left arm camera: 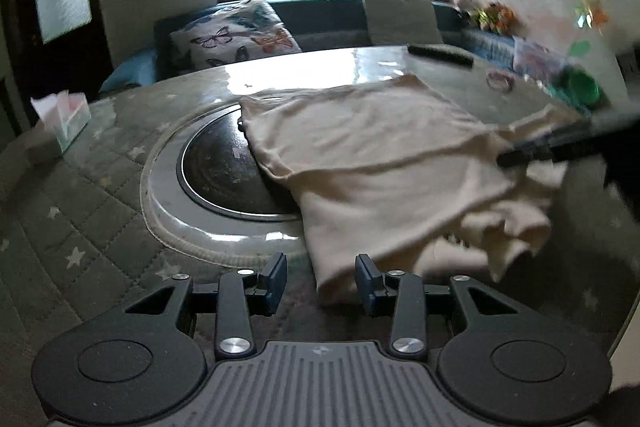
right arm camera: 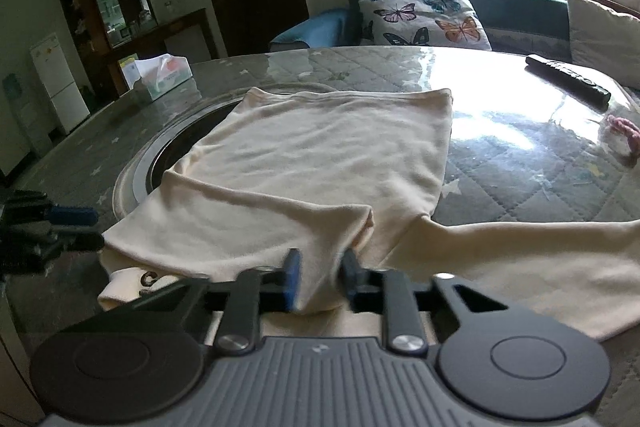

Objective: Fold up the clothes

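Two grippers at cream shirt (right arm camera: 320, 155): left gripper (left arm camera: 321, 277) parted, empty; right gripper (right arm camera: 319, 277) straddling a fold, grip blurred, cannot tell.

Almost nothing can be read. A dark curved mark like the letter "C" shows on the cream knit garment (right arm camera: 304, 163), on the layer peeking out at its near left corner by the near edge of the quilted table. The white tissue box (right arm camera: 162, 75) at the table's far left edge carries print too blurred to read.
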